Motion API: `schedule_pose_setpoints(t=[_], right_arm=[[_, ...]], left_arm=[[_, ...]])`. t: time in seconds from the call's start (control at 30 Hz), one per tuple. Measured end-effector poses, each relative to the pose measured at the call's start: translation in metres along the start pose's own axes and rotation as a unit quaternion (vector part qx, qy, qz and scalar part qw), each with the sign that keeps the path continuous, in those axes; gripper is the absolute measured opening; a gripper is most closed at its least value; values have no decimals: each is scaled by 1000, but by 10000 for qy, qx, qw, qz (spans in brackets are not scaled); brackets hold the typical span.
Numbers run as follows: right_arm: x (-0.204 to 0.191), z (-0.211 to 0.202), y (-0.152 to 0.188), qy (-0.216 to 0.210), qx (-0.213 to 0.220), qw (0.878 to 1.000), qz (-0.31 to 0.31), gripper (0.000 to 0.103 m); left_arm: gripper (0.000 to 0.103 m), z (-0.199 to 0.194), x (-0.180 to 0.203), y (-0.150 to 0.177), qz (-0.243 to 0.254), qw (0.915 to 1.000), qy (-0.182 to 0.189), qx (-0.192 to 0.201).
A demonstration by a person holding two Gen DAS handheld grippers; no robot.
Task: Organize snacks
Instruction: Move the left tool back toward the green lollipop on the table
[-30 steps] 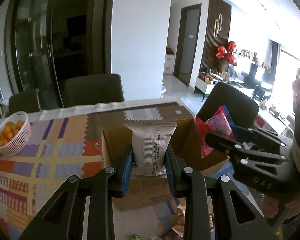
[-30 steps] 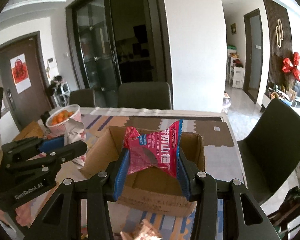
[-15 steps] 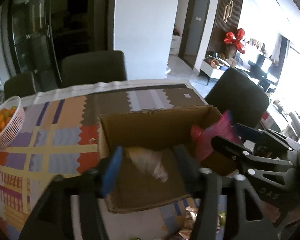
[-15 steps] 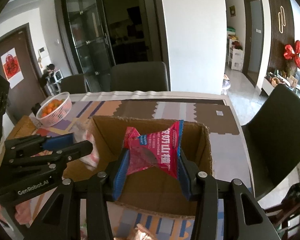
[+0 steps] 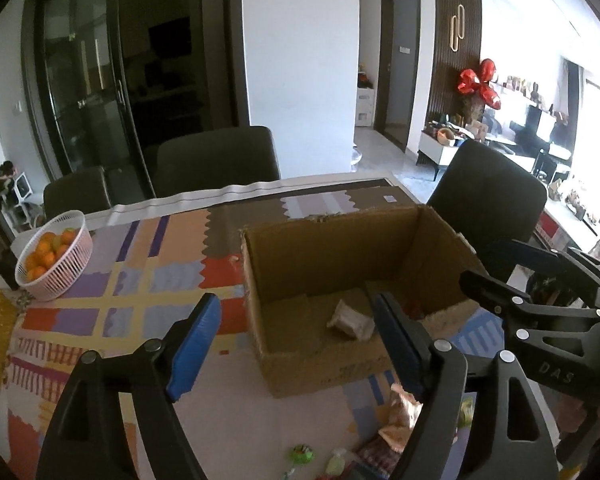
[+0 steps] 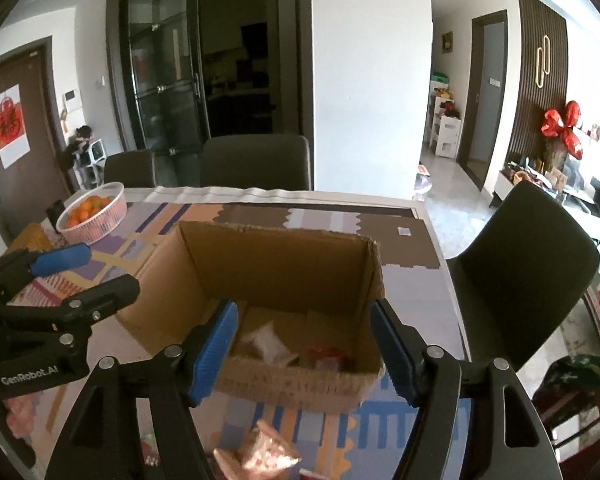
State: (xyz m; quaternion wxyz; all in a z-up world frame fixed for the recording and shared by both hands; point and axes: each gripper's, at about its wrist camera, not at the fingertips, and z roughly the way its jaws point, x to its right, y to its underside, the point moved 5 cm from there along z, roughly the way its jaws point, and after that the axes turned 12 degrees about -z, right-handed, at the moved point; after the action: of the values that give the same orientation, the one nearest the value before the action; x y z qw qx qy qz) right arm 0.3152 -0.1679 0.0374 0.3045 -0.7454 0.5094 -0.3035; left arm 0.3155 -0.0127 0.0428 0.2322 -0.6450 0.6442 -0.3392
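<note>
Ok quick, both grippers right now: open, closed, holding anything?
Left gripper: open, jaws just opened, holding nothing; the pale packet lies in the cardboard box.
Right gripper: open, jaws just opened, holding nothing; the red packet lies in the box.

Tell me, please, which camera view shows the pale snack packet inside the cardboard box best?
The left wrist view: the pale snack packet lies sharp on the floor of the cardboard box. The right wrist view shows it blurred, beside a red packet.

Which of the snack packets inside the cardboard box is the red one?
The red packet lies toward the right of the cardboard box floor in the right wrist view. The other, the pale whitish packet, lies to its left.
</note>
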Motion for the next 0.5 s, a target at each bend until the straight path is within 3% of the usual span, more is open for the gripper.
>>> schedule_pose_setpoints(t=[0.5], right_arm=[[-34, -23, 51, -312, -716, 9969, -99, 69]], left_arm=[[79, -32, -6, 55, 494, 9986, -113, -169]])
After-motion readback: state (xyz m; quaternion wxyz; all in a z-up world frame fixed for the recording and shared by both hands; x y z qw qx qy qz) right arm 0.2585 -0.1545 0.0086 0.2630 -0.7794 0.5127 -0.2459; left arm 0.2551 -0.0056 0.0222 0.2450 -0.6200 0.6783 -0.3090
